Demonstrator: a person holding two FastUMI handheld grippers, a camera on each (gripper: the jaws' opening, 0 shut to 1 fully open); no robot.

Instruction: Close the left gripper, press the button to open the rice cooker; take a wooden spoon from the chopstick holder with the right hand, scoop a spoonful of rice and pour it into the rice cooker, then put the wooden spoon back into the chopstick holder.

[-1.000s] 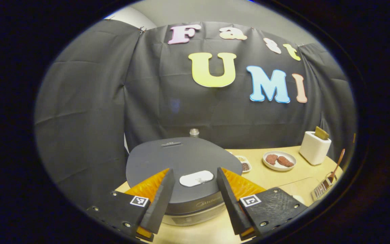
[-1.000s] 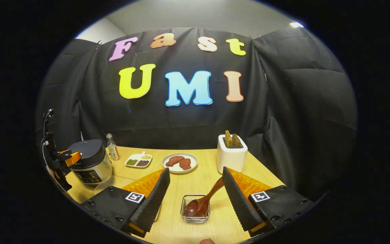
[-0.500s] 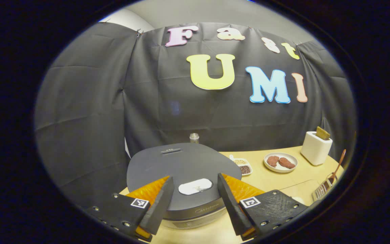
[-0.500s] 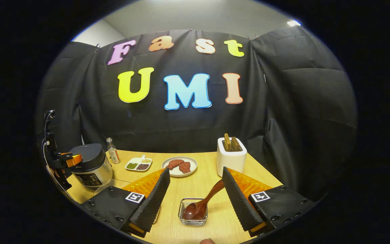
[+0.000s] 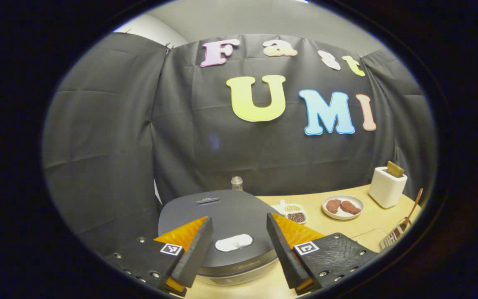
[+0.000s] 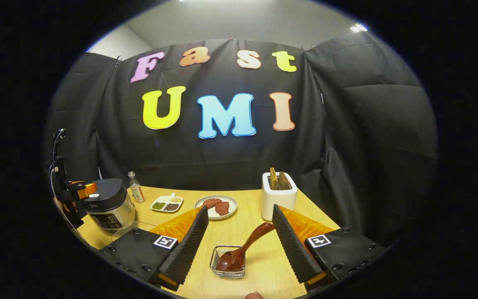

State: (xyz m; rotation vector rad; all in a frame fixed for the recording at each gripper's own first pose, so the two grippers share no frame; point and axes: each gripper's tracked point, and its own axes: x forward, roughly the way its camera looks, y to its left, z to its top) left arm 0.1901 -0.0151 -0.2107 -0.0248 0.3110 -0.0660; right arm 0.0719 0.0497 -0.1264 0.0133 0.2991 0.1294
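Wooden spoon (image 6: 243, 249) bowl sits in chopstick holder (image 6: 227, 263); handle tip hidden behind right gripper (image 6: 239, 245) finger at 3 o'clock. Both grippers released: left gripper (image 5: 239, 241) straddles rice cooker (image 5: 226, 224) button (image 5: 234, 242). Plate (image 6: 216, 206) and toaster (image 6: 278, 195) at 12 o'clock.

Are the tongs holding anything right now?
No. The left tongs are open above the rice cooker, and the right tongs are open around the wooden spoon without touching it.

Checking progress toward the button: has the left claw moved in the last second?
Yes. The left claw has backed away slightly: the rice cooker and its button sit lower and smaller between its open fingers.
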